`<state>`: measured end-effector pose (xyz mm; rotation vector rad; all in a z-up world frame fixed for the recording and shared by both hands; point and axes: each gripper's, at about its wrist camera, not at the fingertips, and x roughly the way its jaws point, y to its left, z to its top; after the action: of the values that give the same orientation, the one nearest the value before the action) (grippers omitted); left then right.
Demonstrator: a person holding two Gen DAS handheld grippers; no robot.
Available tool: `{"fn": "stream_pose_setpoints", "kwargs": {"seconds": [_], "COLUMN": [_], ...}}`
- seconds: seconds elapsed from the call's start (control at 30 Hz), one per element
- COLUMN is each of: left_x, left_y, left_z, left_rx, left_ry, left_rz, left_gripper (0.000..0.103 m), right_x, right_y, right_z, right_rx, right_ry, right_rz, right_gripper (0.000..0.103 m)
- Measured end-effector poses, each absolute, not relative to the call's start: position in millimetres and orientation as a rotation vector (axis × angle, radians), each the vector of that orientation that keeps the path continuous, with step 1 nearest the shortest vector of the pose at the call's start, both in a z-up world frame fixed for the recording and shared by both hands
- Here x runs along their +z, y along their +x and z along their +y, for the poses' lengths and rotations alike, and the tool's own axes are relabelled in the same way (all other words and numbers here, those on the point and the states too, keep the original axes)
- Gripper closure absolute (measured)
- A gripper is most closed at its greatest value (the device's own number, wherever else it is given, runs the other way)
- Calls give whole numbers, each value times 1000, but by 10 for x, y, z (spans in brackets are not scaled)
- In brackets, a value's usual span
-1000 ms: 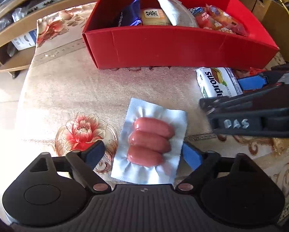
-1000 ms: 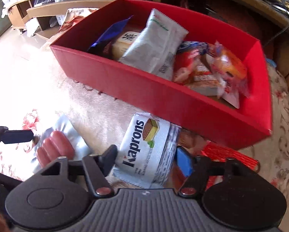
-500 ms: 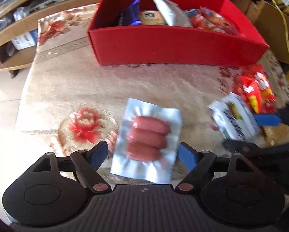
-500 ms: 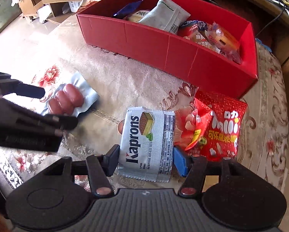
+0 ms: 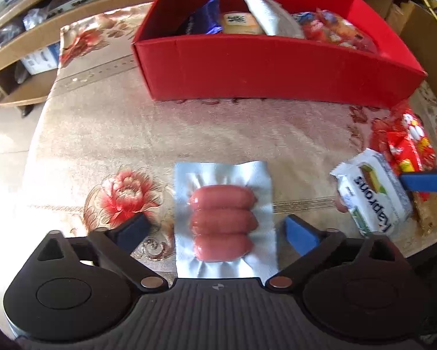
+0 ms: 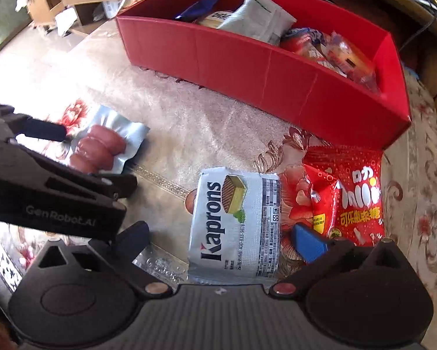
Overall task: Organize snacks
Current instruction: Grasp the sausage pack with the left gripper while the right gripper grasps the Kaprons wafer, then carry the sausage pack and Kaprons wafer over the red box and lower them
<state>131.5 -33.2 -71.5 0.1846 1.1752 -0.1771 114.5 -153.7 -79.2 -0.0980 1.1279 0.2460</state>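
On the left, the left tongs (image 5: 218, 234) tilt steeply down over the sausage pack (image 5: 222, 223), which lies flat on the flower-patterned worktop (image 5: 107, 134) with its long axis running away from the camera and its three sausages lying crosswise. The jaws have just been opening and now stand wide, one pad on each side of the pack, neither touching it. Only the left view shows this straddle squarely; the right view shows the left tongs (image 6: 57, 157) side-on, partly covering the pack (image 6: 101, 145).

Farther right, the right tongs (image 6: 221, 240) point down over the Kaprons wafer packet (image 6: 236, 224), which lies on the worktop, long axis away from the camera, lettering running up its left side. Those jaws have also just been opening; they stand released, pads clear of the packet. Beside it lies a red candy bag (image 6: 352, 198), crisp only in the right view. The red box (image 6: 276, 73) of snacks stands behind.
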Motion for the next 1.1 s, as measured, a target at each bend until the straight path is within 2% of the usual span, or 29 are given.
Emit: {"fn": "stream_pose_setpoints", "kwargs": {"seconds": [0.13, 0.2, 0.23, 0.27, 0.33, 1.1], "left_x": [-709, -698, -681, -651, -594, -187], "left_y": [1324, 1317, 1309, 1296, 1266, 1102], "left_z": [-314, -303, -293, -283, -268, -479], "left_rx": [-170, -159, -156, -153, -145, -226], "left_ry": [174, 164, 158, 152, 150, 74], "left_rz": [1176, 1174, 1169, 1161, 1147, 1047], "left_gripper": [0, 2, 7, 11, 28, 29], "right_x": [-790, -749, -715, -671, -625, -120], "right_y": [1149, 1131, 1120, 1108, 1098, 928], "right_z": [-1534, -1548, -1561, -1570, -1618, -1862], "right_rx": [238, 225, 224, 210, 205, 120], "right_ry": [-105, -102, -97, -103, -88, 12], "right_rz": [1119, 1110, 1103, 1092, 1100, 977], "right_gripper": [2, 13, 26, 48, 49, 49]}}
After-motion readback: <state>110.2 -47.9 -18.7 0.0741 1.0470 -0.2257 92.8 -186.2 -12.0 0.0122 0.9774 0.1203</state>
